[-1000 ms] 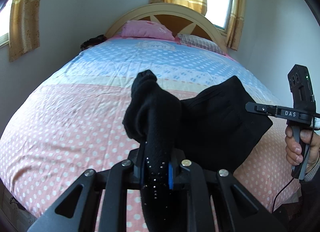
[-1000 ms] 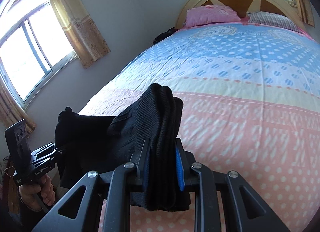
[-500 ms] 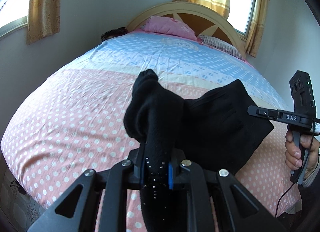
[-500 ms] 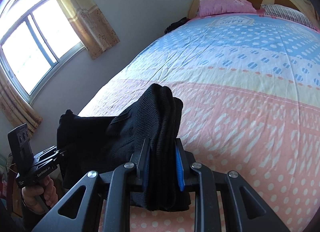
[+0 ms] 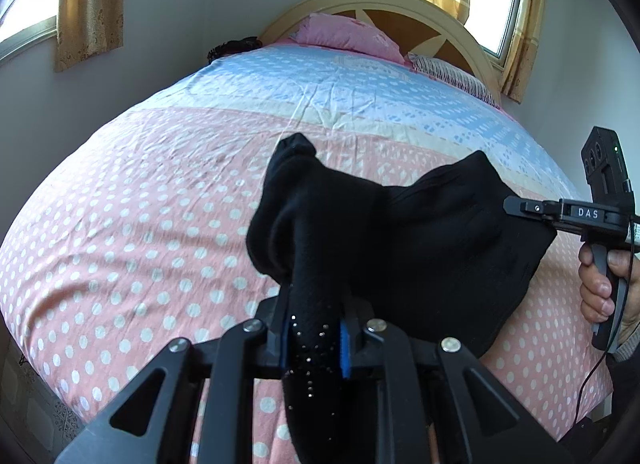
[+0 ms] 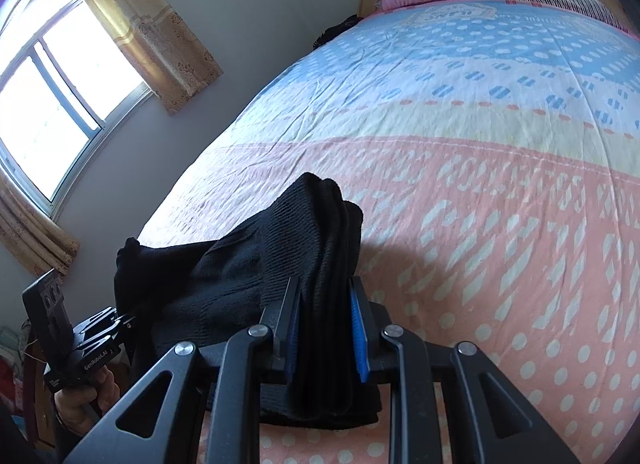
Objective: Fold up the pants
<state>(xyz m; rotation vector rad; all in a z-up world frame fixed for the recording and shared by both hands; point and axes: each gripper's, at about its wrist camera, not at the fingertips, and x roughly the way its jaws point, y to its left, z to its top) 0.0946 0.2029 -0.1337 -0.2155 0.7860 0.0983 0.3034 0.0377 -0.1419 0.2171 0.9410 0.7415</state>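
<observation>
Black pants (image 5: 420,232) hang stretched between my two grippers, low over the pink dotted end of the bed (image 5: 160,204). My left gripper (image 5: 314,328) has a bunched fold of the pants between its blue pads, which still press on it while the jaws are opening slightly. In the right wrist view my right gripper (image 6: 326,324) is shut on a thick stack of the pants' (image 6: 248,276) layers. Each gripper shows in the other's view: the right gripper (image 5: 520,206) at the cloth's right edge, the left gripper (image 6: 124,318) at its left edge.
The bedspread turns blue toward the headboard (image 5: 400,0), where a pink pillow (image 5: 344,34) and a striped pillow (image 5: 452,74) lie. A dark heap (image 5: 232,48) sits at the bed's far left corner. Curtained windows (image 6: 52,76) line the walls. A person's hand (image 5: 600,284) holds the right gripper's handle.
Both grippers have sunk toward the bed and moved forward with the pants still held between them. The bedspread looks closer and the cloth hangs lower.
</observation>
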